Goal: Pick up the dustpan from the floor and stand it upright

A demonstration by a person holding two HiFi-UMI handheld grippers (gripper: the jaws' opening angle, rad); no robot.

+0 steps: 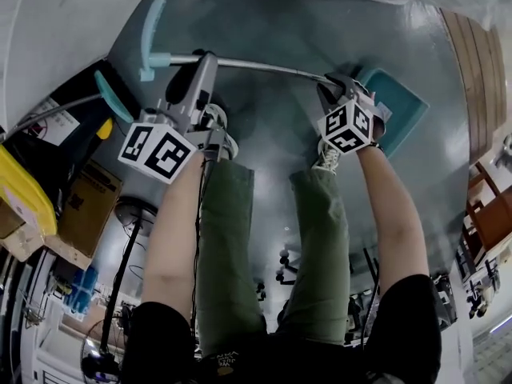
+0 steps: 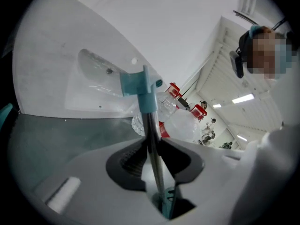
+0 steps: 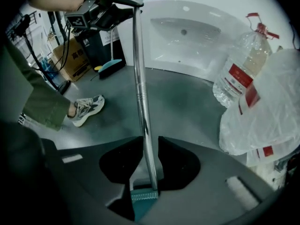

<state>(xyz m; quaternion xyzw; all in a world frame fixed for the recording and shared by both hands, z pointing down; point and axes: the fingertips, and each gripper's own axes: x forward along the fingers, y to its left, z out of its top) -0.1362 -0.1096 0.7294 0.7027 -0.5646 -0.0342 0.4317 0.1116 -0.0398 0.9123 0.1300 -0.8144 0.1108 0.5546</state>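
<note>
The dustpan hangs off the floor, held by its long metal pole [image 1: 256,67]. Its teal pan [image 1: 400,110] is at the right in the head view and its teal grip [image 1: 152,42] at the left. My left gripper [image 1: 202,61] is shut on the pole near the grip end; in the left gripper view the pads pinch the pole [image 2: 149,125] below the teal grip [image 2: 140,86]. My right gripper [image 1: 334,82] is shut on the pole just above the pan. In the right gripper view the pole [image 3: 140,93] runs up from my right gripper [image 3: 149,149] to the left gripper [image 3: 105,6].
A white sink basin [image 3: 187,36] leans against the wall, with a large water bottle [image 3: 239,64] and a plastic bag [image 3: 267,111] beside it. A cardboard box [image 1: 88,206], a yellow bin [image 1: 24,190] and another teal-handled tool [image 1: 112,94] stand at the left. The person's shoe [image 3: 86,108] is close by.
</note>
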